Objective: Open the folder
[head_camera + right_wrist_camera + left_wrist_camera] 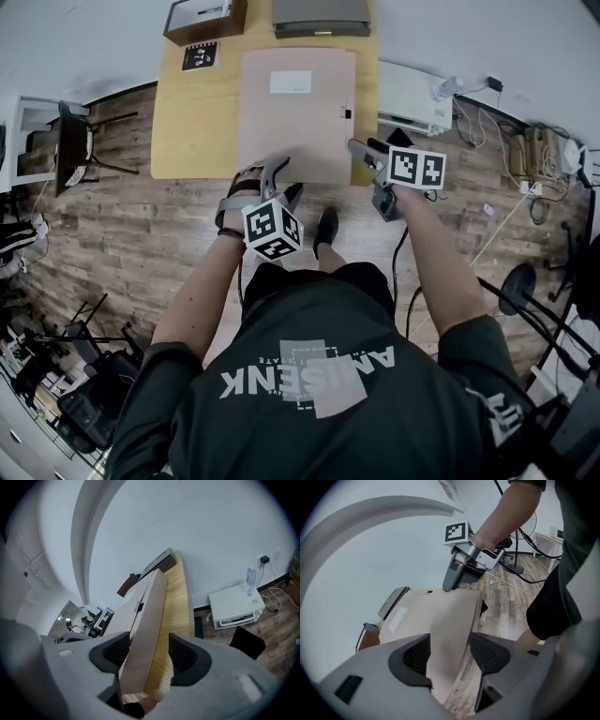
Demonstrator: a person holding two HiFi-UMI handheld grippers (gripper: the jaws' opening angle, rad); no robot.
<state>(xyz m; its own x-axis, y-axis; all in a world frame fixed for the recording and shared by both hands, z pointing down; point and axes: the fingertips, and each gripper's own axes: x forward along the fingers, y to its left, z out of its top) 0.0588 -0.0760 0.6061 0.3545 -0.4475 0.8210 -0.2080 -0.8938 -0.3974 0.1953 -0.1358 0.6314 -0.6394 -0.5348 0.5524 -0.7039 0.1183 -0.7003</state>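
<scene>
A tan folder (298,112) lies shut and flat on the wooden table (187,122), with a white label on top and a small dark clasp (346,113) at its right edge. My left gripper (284,181) straddles the folder's near edge towards the left. In the left gripper view the folder (436,616) runs between the spread jaws of my left gripper (450,639), and floor shows beside the right pad. My right gripper (367,155) sits at the near right corner. There the folder's side (147,620) stands between the jaws of my right gripper (147,644), with bare wood showing by the right pad.
A brown box (204,19), a grey device (321,16) and a marker card (200,55) sit at the table's far end. A white appliance (412,98) with a bottle (251,581) stands on the floor to the right. A chair (80,141) is at the left.
</scene>
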